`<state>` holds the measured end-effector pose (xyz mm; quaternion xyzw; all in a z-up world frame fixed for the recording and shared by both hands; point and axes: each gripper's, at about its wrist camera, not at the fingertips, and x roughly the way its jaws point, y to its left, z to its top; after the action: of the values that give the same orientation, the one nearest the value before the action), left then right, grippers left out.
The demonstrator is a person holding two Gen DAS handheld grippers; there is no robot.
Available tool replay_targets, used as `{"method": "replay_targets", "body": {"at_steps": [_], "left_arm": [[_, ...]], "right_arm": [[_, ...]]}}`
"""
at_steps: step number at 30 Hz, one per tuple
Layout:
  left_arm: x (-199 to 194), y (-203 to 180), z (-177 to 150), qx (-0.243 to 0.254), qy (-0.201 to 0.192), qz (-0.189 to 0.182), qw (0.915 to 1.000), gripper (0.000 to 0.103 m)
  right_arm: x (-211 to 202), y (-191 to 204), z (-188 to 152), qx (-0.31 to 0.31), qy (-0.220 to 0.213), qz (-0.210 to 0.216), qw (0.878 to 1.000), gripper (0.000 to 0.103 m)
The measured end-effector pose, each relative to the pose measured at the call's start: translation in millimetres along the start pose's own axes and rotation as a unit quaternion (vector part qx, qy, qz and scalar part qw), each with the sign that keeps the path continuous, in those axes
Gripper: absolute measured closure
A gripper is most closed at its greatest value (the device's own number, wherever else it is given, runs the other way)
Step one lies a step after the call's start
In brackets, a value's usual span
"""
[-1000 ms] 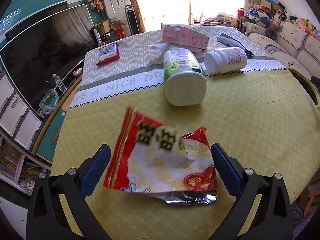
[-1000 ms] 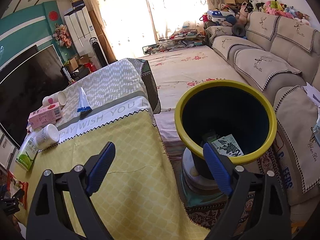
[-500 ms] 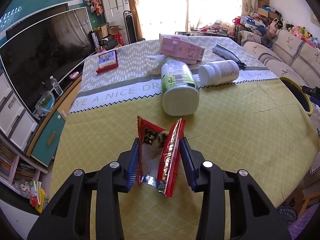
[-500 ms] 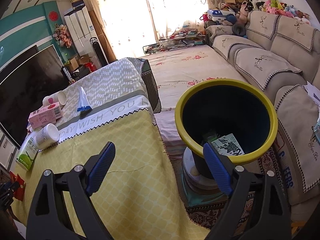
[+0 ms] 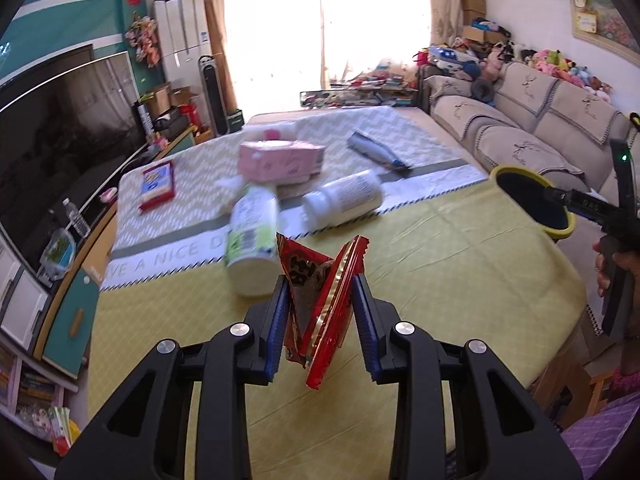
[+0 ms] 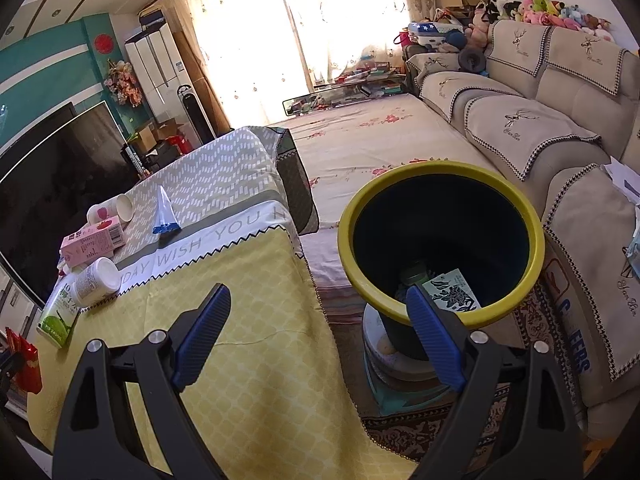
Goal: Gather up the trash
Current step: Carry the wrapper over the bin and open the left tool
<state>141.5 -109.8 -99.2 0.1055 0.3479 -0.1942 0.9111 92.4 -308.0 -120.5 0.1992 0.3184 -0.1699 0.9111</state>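
The yellow-clothed table stood in a sunlit living room, a sofa along one side. The red snack wrapper was folded upright and pinched in the left gripper, whose jaws had just been closing on it; it hung clear of the cloth, well apart from the yellow-rimmed bin beyond the table's edge. The right gripper waited near the bin, spread wide and empty. Some paper already lay in the bin. Farther from the bin, a green-labelled bottle, a white bottle and a pink carton remained, so collection seemed only partly done.
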Motion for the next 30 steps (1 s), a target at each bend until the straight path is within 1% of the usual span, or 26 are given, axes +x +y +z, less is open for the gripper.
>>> {"method": "replay_targets", "body": {"at_steps": [5, 11, 14, 17, 20, 24, 28, 30], "left_arm": [[12, -36, 33, 0.034, -0.019, -0.040, 0.9985, 0.071], [44, -97, 77, 0.082, -0.023, -0.104, 0.9909, 0.071], [63, -132, 100, 0.104, -0.023, -0.141, 0.9842, 0.071], [79, -172, 123, 0.135, -0.030, -0.173, 0.9752, 0.071], [99, -220, 146, 0.169, -0.029, -0.203, 0.9641, 0.071], [127, -279, 166, 0.200, -0.013, -0.241, 0.9495, 0.071], [159, -334, 176, 0.221, 0.003, -0.258, 0.9406, 0.070], [176, -354, 181, 0.220, 0.011, -0.261, 0.9399, 0.065]], "right_arm": [[-20, -19, 7, 0.009, -0.030, -0.025, 0.999, 0.018], [-43, -56, 16, 0.029, -0.062, -0.067, 0.995, 0.018], [-49, -76, 18, 0.045, -0.071, -0.084, 0.993, 0.018], [-54, -94, 19, 0.059, -0.078, -0.103, 0.990, 0.018], [-57, -110, 19, 0.072, -0.080, -0.118, 0.987, 0.018], [-56, -128, 17, 0.087, -0.077, -0.131, 0.985, 0.018], [-53, -142, 15, 0.096, -0.070, -0.142, 0.983, 0.018], [-51, -148, 14, 0.100, -0.068, -0.146, 0.982, 0.018]]}}
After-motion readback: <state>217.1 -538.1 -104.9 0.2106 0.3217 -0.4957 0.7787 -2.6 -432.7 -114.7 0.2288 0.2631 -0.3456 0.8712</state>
